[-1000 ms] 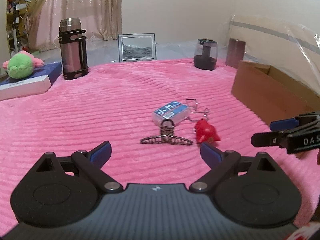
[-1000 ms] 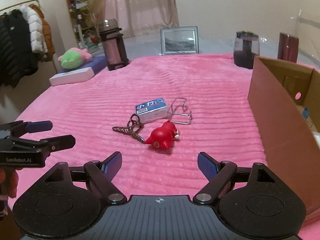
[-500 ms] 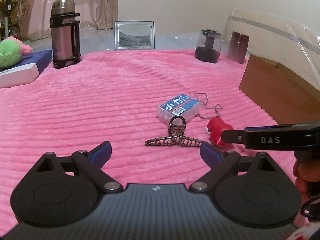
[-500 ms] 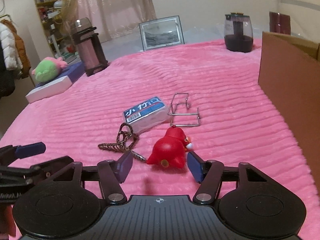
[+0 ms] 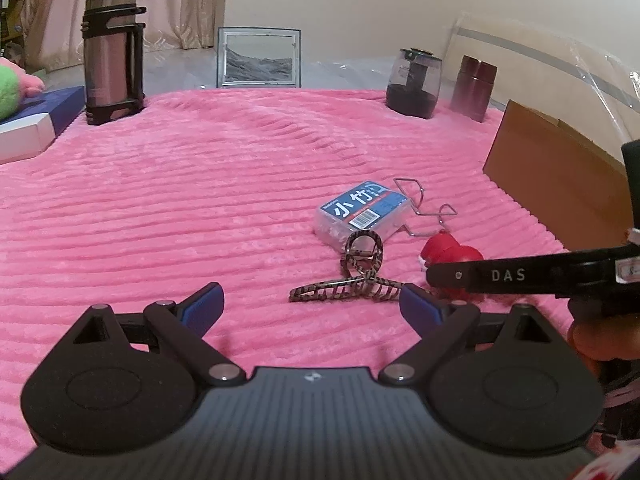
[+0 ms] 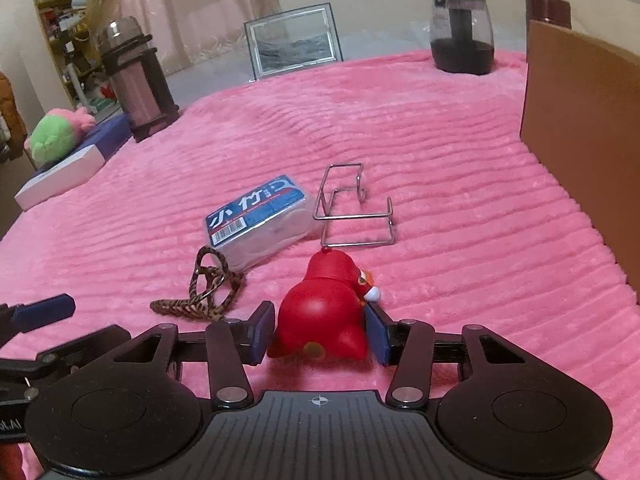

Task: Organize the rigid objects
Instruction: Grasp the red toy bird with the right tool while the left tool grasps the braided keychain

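A red bird toy (image 6: 324, 312) lies on the pink blanket (image 6: 440, 160) between the pads of my right gripper (image 6: 318, 334). Its jaws are closing and both pads touch the toy's sides. In the left wrist view the same gripper's finger (image 5: 520, 276) crosses in front of the toy (image 5: 452, 256). My left gripper (image 5: 312, 308) stands open just short of a leopard-print hair claw (image 5: 348, 288). Behind the claw lie a clear plastic box with a blue label (image 5: 364, 208) and a bent wire stand (image 5: 424, 208).
An open cardboard box (image 6: 580, 140) stands at the right. Along the far edge are a steel thermos (image 5: 112, 52), a picture frame (image 5: 259, 58), a dark glass jar (image 5: 414, 84) and a maroon cup (image 5: 474, 88). A green plush (image 6: 56, 136) rests on a flat box at left.
My right gripper came forward and down to the red toy and narrowed its jaws around it. The left gripper moved closer to the hair claw, staying open.
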Demonstrator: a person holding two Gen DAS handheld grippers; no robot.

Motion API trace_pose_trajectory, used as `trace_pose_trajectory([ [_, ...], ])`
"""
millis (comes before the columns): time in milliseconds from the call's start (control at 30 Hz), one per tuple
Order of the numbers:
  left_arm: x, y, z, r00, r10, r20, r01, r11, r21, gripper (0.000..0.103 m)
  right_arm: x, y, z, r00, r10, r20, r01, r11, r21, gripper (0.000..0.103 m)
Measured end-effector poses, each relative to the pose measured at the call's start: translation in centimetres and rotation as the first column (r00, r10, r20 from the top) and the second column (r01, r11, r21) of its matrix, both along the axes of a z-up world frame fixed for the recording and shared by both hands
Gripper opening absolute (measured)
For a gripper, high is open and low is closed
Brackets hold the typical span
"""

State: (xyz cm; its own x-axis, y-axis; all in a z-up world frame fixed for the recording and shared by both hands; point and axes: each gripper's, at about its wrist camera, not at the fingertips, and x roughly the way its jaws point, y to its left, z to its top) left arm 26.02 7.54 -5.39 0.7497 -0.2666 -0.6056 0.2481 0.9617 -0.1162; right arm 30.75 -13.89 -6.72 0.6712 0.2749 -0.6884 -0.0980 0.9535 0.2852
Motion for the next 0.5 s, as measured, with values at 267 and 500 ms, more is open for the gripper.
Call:
trace_pose_trajectory([
  [267, 1.4, -1.2, -0.5, 0.999, -0.05, -0.017, 0.05, 0.999, 0.008, 0.087, -0.6, -1.3, 0.9, 0.998, 0.039, 0.045, -0.039, 0.999, 0.001, 0.043],
  [500, 3.4, -3.5, -0.9, 0.995, -0.094, -0.025, 0.094, 0.995, 0.017, 0.075, -2.5, -3.7, 1.6, 0.991, 0.056, 0.118, -0.046, 0.995, -0.089, 0.043],
])
